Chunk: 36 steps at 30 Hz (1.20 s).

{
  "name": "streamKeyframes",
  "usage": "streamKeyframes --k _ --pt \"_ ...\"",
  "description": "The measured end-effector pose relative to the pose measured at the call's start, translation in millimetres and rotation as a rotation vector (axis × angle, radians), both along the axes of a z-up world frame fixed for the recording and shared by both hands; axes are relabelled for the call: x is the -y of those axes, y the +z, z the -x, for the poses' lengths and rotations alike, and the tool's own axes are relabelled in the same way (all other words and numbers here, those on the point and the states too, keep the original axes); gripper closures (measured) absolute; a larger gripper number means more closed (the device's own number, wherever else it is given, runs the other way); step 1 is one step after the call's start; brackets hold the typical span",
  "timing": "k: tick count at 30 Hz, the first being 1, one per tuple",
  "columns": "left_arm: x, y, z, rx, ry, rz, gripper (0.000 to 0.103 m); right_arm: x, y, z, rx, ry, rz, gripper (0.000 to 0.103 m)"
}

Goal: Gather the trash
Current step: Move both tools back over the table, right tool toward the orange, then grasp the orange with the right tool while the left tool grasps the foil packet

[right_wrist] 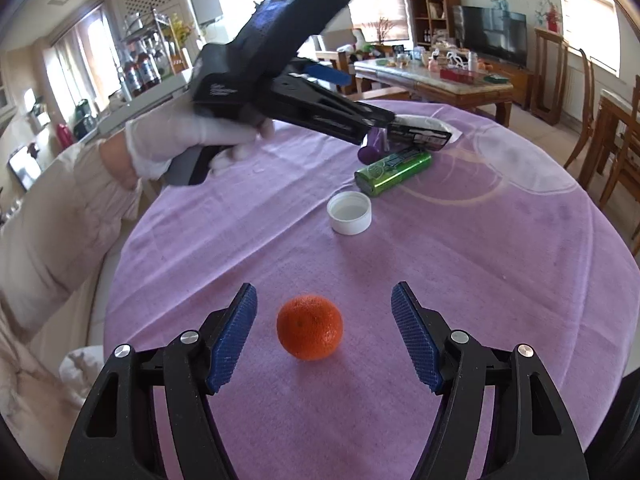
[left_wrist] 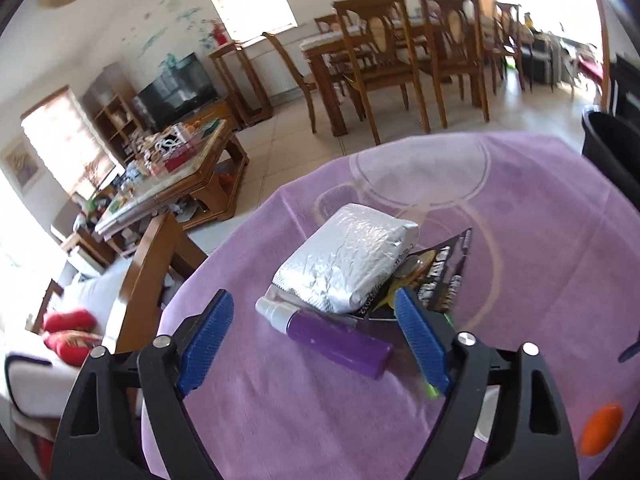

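Observation:
On the purple tablecloth (left_wrist: 540, 208) lie a silver foil packet (left_wrist: 348, 258), a purple spray bottle (left_wrist: 332, 334) with a white cap, and a black printed wrapper (left_wrist: 444, 276). My left gripper (left_wrist: 316, 316) is open, its blue pads either side of the purple bottle, just above it. In the right wrist view an orange (right_wrist: 310, 328) sits between the open fingers of my right gripper (right_wrist: 324, 308). Beyond it lie a white lid (right_wrist: 349, 213) and a green tube (right_wrist: 394, 172). The left gripper's body (right_wrist: 280, 80) hovers over the far pile.
A black bin (left_wrist: 612, 148) stands at the table's right edge. The orange shows at the lower right of the left wrist view (left_wrist: 602, 428). A sofa with red cushions (left_wrist: 68, 332), a cluttered coffee table (left_wrist: 168, 176) and dining chairs (left_wrist: 380, 64) surround the round table.

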<state>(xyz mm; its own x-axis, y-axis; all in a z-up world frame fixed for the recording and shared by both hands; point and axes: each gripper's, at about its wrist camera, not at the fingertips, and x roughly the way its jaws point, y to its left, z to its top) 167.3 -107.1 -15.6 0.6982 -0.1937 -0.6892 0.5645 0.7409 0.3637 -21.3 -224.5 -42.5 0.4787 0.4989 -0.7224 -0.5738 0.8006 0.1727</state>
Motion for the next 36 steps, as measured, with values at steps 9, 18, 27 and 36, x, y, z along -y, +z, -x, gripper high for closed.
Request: streamKeyframes --k 9,18,27,36 --pt "18 -19 -23 -0.021 -0.062 -0.067 0.036 -14 -7 -10 -0.017 0.027 0.073 0.034" --pt "3 -25 -28 -0.111 0.007 0.065 0.074 -19 -15 -15 -0.044 0.046 0.096 0.054" --pt "-12 9 -5 -0.052 0.03 0.228 0.077 -24 -20 -8 -0.065 0.061 0.095 0.059" --pt "-25 40 32 0.007 0.036 0.33 0.076 -19 -10 4 -0.029 0.027 0.054 0.068"
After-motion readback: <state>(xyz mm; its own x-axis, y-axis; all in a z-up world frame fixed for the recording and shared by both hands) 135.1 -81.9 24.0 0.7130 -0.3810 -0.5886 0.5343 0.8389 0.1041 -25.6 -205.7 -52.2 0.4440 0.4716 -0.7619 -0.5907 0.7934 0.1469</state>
